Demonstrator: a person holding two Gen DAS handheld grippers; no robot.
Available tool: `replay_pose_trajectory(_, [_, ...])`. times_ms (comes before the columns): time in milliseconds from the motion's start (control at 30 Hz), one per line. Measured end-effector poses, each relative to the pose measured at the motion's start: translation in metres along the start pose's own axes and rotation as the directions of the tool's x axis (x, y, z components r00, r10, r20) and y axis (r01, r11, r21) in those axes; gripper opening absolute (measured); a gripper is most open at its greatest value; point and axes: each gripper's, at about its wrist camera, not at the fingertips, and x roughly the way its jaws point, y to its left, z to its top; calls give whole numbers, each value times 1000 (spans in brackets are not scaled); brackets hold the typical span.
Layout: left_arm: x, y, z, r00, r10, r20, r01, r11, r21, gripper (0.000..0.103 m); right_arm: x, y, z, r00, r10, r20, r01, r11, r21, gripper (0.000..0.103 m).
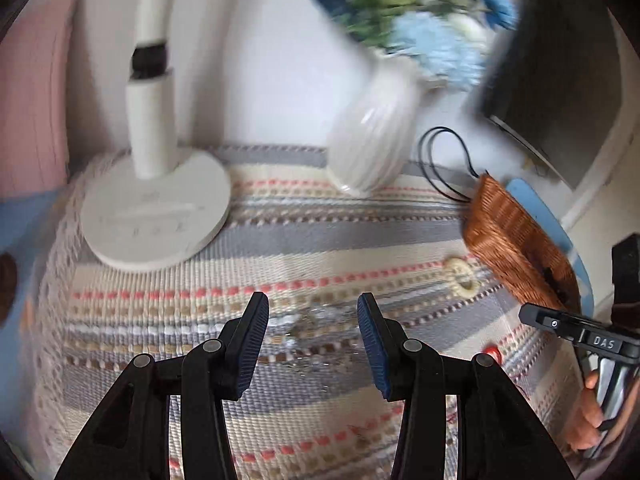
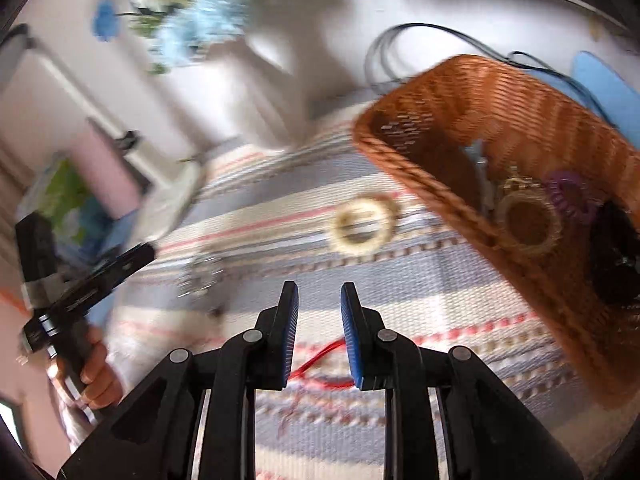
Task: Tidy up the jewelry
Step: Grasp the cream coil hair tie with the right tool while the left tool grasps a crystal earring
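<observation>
From the left wrist view, the left gripper [image 1: 313,334] is hovering over the striped woven mat [image 1: 280,236] with its jaws standing wide apart and nothing between them. Directly under the gap a clear, glittery piece of jewelry [image 1: 316,320] is lying on the mat, too blurred to name more closely. Toward the wicker basket [image 1: 516,240] from that piece, a cream ring-shaped bracelet [image 1: 462,276] is resting on the mat just beside the basket's near wall. A red cord [image 1: 494,352] is showing on the mat below the basket. Far from the basket, a white lamp base [image 1: 156,216] and a white vase [image 1: 372,140] are standing at the back of the mat.

From the right wrist view, the right gripper [image 2: 319,334] is held low over the mat with its jaws parted moderately and empty; the red cord [image 2: 320,360] is lying just behind the fingertips. The cream bracelet [image 2: 363,225] is sitting outside the wicker basket [image 2: 480,92], near its rim. Inside the basket a woven ring [image 2: 528,222], a purple coil hair tie [image 2: 570,196] and a dark item are already lying.

Judging by this, the sorting is partway done: several pieces are in the basket, while the bracelet, the glittery piece and the red cord are apparently waiting to go in.
</observation>
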Motion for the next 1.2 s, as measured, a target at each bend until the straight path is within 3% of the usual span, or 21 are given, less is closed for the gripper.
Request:
replay_pose_trajectory(100, [17, 13, -5, 999, 28, -20, -28, 999, -45, 48, 11, -10, 4, 1000, -22, -16, 23, 999, 37, 25])
replay_pose_trajectory(267, [36, 5, -13, 995, 85, -50, -85, 996, 14, 48, 35, -25, 15, 993, -115, -13, 115, 988, 101, 25])
replay_pose_trajectory(333, [37, -1, -13, 994, 99, -45, -98, 994, 42, 38, 42, -25, 18, 992, -123, -15, 124, 986, 108, 25])
replay_pose_trajectory(367, [39, -3, -14, 993, 104, -52, -101, 993, 53, 25, 46, -26, 19, 993, -118, -22, 120, 986, 114, 25])
replay_pose_trajectory(400, [42, -4, -13, 993, 96, -64, -93, 994, 53, 21, 48, -26, 20, 993, -119, -18, 120, 985, 120, 25])
replay_pose_trajectory(567, [44, 2, -11, 995, 72, -74, -70, 997, 24, 21, 51, -22, 25, 983, -180, 39, 174, 977, 124, 25])
replay_pose_trajectory(733, [45, 2, -11, 994, 76, -73, -75, 997, 20, 21, 52, -33, 29, 993, -111, 37, 103, 978, 181, 30])
replay_pose_trajectory(900, [44, 2, -11, 994, 85, -71, -83, 996, 25, 21, 59, -25, 39, 992, -118, 35, 109, 975, 194, 40])
replay_pose_trajectory(1000, [45, -2, -11, 993, 89, -75, -87, 996, 32, 21, 72, -4, 47, 972, -230, 46, 223, 967, 126, 40])
replay_pose_trajectory(1067, [45, -2, -10, 993, 88, -80, -86, 996, 34, 21, 80, 15, 47, 946, -320, 53, 318, 947, 44, 37])
replay_pose_trajectory(1133, [43, 1, -10, 994, 69, -84, -67, 997, 27, 21, 82, 23, 44, 934, -352, 61, 353, 936, -2, 26])
replay_pose_trajectory(1200, [44, 3, -10, 994, 62, -86, -61, 998, 16, 21, 80, 26, 41, 934, -352, 57, 354, 935, -35, 24])
